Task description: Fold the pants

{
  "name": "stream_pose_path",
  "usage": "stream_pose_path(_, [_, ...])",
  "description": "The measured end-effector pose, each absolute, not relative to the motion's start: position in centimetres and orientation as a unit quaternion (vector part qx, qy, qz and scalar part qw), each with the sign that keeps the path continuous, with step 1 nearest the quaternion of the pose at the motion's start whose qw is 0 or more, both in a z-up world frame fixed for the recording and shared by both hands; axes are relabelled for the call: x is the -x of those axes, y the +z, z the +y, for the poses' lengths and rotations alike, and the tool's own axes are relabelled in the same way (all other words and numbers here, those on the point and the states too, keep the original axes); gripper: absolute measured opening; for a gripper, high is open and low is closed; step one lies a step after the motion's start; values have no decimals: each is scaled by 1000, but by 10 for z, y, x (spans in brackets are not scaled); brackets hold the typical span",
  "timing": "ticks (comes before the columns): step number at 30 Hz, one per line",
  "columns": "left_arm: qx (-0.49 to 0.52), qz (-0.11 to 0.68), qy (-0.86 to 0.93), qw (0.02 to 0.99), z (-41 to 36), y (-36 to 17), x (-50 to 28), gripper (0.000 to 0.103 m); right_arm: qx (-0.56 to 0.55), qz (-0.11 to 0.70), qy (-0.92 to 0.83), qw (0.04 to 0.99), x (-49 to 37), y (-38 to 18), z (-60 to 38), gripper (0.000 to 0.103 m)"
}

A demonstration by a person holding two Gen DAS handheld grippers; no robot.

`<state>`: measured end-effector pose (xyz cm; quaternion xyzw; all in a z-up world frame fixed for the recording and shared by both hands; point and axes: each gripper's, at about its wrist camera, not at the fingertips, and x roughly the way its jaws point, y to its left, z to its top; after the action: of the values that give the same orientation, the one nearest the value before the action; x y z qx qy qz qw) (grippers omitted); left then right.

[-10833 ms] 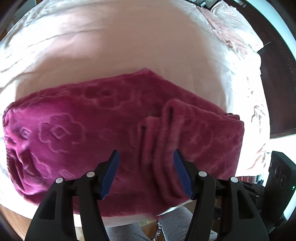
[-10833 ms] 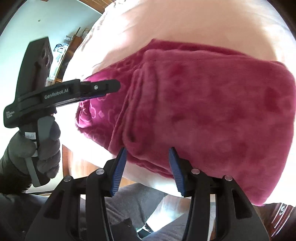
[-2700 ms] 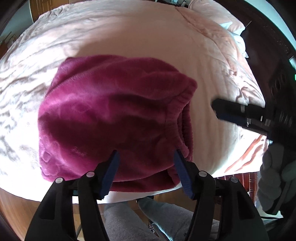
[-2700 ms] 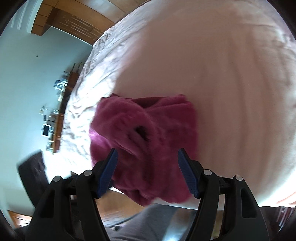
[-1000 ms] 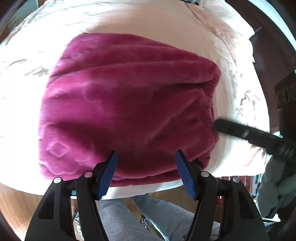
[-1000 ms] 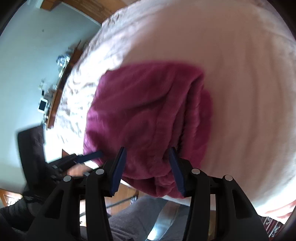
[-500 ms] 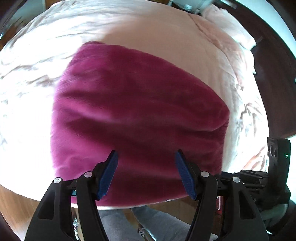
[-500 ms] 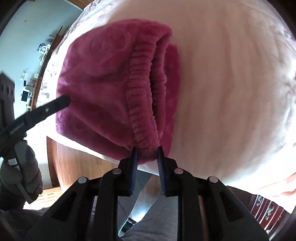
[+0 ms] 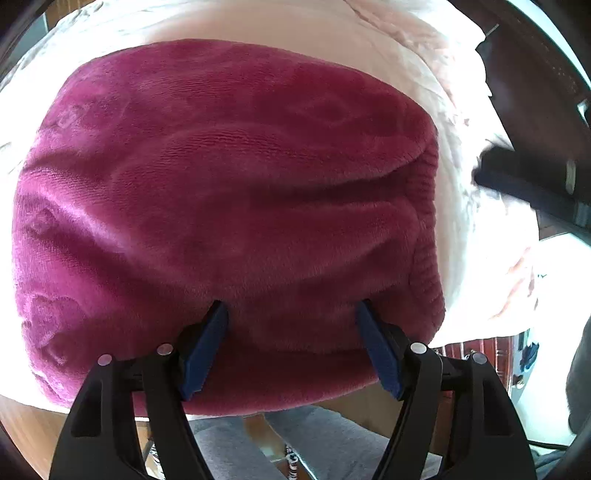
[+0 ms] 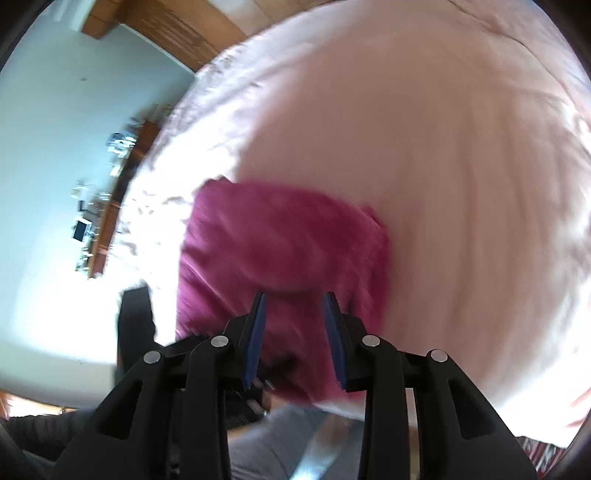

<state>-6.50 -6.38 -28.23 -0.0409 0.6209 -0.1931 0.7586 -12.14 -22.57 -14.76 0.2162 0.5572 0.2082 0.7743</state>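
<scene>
The magenta fleece pants [image 9: 229,206] lie folded into a thick, compact bundle at the near edge of the pink bed [image 9: 258,26]. The ribbed waistband [image 9: 424,236] runs down the bundle's right side. My left gripper [image 9: 291,325] is open, its blue pads pressed against the bundle's near edge. My right gripper [image 10: 295,314] is open and empty, raised above the pants [image 10: 280,251], which look small and blurred below it. Part of the right gripper shows as a dark blurred shape [image 9: 517,181] at the right of the left wrist view.
The pink bedspread [image 10: 443,166] stretches far beyond the bundle. A dark wooden headboard [image 9: 535,74] stands at the right. A blue wall with a cluttered wooden shelf [image 10: 103,206] is at the left. Grey-trousered legs [image 9: 277,443] stand at the bed's near edge.
My right gripper has let go of the waistband, opened and lifted away fast. My left gripper has moved in close against the bundle.
</scene>
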Motion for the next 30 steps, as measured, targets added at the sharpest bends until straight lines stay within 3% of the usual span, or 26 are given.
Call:
stream_pose_path(7, [28,614,-192,765,-70,-283,70,72,-203,586,192,760,60,-196,-203,33])
stream_pose_path(12, [-40,595,-215,773,-91,-290,85,72,-197,605,142,758,48,-235,-216,26])
stream_pose_path(17, [-70,588,-227,773,-104,-296,90,72,-188,606,145,759,43,-244,-218,26])
stream_pose_path(19, [-62,594,-228,769,-100,-295,87,72,-182,605,155,759,45,-235,-220,30])
stream_pose_path(20, [-61,595,-229,768,-98,-292,84,73,-178,602,165,761,46,-227,-217,37])
stream_pose_path(21, [-61,596,-229,767,-95,-291,82,73,-177,597,177,762,51,-220,-215,52])
stream_pose_path(23, [-64,598,-232,765,-98,-290,77,73,-170,588,196,767,58,-207,-209,68])
stream_pose_path(30, [-72,589,-238,769,-96,-275,81,73,-96,575,235,777,95,-184,-184,70])
